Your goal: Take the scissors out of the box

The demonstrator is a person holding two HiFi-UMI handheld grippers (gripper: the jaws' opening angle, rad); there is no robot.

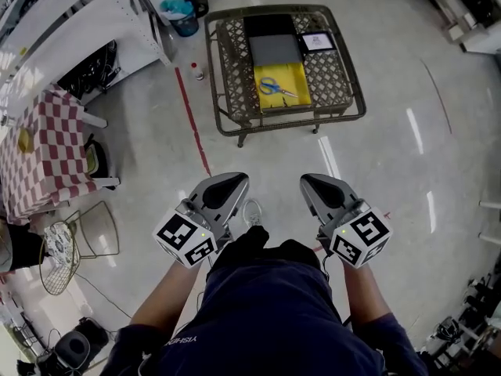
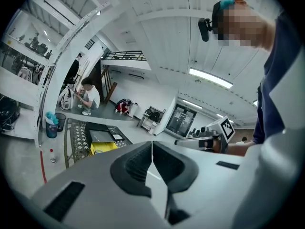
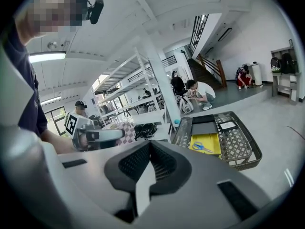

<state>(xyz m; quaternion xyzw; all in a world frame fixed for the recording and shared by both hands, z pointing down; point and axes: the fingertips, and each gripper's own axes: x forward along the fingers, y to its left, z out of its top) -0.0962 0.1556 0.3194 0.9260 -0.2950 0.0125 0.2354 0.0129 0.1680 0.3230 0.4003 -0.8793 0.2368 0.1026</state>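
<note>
Blue-handled scissors (image 1: 275, 87) lie in the yellow bottom of an open box (image 1: 291, 99) whose dark lid part (image 1: 274, 49) sits behind it. The box rests on a low wicker table (image 1: 231, 61) on the floor, well ahead of me. My left gripper (image 1: 235, 181) and right gripper (image 1: 312, 182) are held side by side in front of my body, far short of the table, both with jaws together and nothing in them. The right gripper view shows the scissors (image 3: 203, 147) over its shut jaws; the left gripper view shows only the yellow box (image 2: 104, 147).
A table with a red checked cloth (image 1: 39, 155) and white shelving (image 1: 78, 22) stand at the left. A bin (image 1: 186, 20) and a small bottle (image 1: 198, 72) are near the wicker table's left side. A red floor line (image 1: 192, 120) runs past it. People sit far behind.
</note>
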